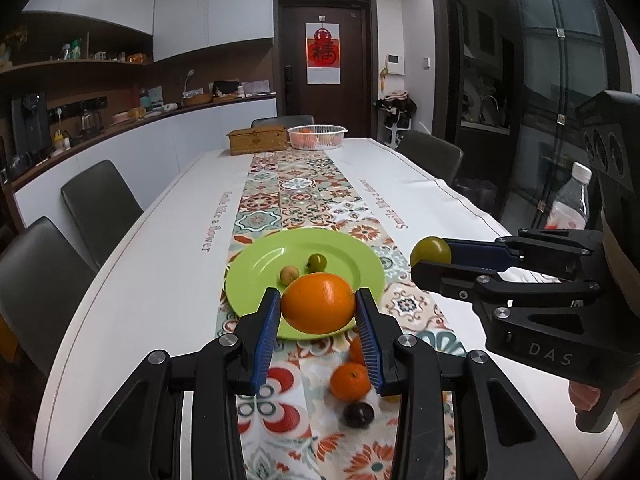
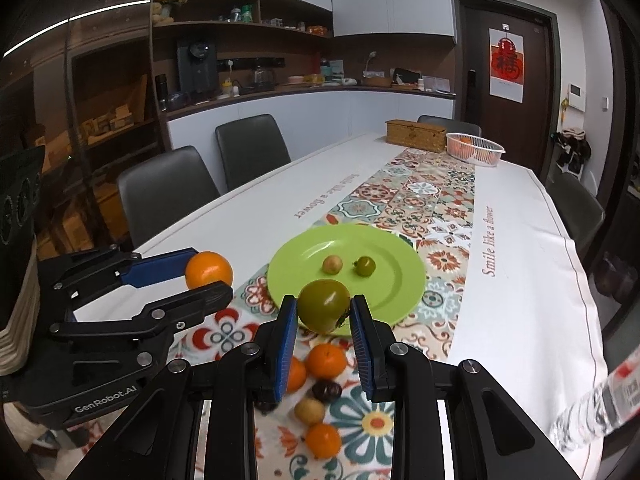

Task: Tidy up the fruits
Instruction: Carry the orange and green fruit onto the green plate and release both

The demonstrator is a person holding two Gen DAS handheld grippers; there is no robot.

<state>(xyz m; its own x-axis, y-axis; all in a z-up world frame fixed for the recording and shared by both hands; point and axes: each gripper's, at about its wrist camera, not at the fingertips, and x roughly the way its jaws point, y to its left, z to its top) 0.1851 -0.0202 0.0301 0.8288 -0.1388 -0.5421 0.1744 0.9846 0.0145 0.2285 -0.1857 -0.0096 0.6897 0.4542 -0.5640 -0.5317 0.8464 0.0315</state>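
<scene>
- A long dining table [image 1: 132,240] with a white cloth and a patterned runner [image 1: 308,188] down its middle fills both wrist views.
- The left gripper [image 1: 318,312] has its blue pads clenched on a large orange [image 1: 319,301], one pad on each side, held above the near edge of a green plate [image 1: 352,258].
- The right gripper [image 2: 324,312] is clamped on a green tomato [image 2: 324,310], also held over the plate's near edge.
- Two small fruits lie on the plate: a pale yellowish one [image 2: 332,265] and, just beside it, a small green one [image 2: 365,266].
- On the runner near the camera, in front of the plate, lie loose fruits: small oranges [image 2: 326,361], a dark plum [image 2: 326,391] and a pale round fruit [image 2: 309,411].
- At the far end of the table stand a woven box [image 1: 258,141] and, beside it, a white basket [image 1: 317,136] with orange fruit inside.
- A clear plastic bottle [image 1: 570,200] shows at the right edge of the left view.
- Grey chairs [image 2: 168,196] line the table.
</scene>
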